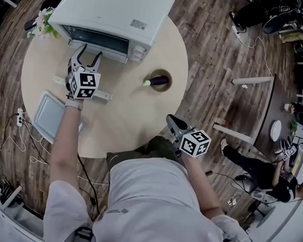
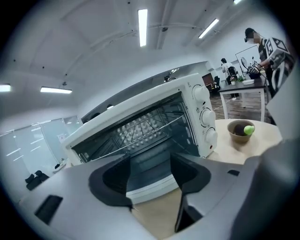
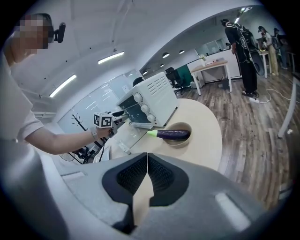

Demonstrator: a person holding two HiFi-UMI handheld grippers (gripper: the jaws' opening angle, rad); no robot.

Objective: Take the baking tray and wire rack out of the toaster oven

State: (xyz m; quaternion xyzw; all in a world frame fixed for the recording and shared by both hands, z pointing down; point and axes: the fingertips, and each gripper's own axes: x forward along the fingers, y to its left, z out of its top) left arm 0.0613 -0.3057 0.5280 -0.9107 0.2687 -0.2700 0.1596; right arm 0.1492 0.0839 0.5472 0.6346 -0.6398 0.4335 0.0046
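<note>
The white toaster oven (image 1: 114, 15) stands at the far side of the round table (image 1: 136, 122) with its glass door (image 2: 150, 176) folded down. Inside it the wire rack (image 2: 140, 133) sits on its rails. A grey baking tray (image 1: 49, 115) lies on the table's left edge, outside the oven. My left gripper (image 1: 90, 53) hovers over the lowered door, open and empty, and points into the oven mouth (image 2: 151, 161). My right gripper (image 1: 170, 119) rests low by the table's near edge, shut on nothing (image 3: 147, 161).
A brown bowl (image 1: 159, 80) holding a toy eggplant (image 3: 171, 134) sits right of the oven. Flowers (image 1: 42, 23) stand by the oven's left end. A power strip (image 1: 20, 117) and cables hang off the table's left. A dark desk (image 1: 263, 108) and other people are at the right.
</note>
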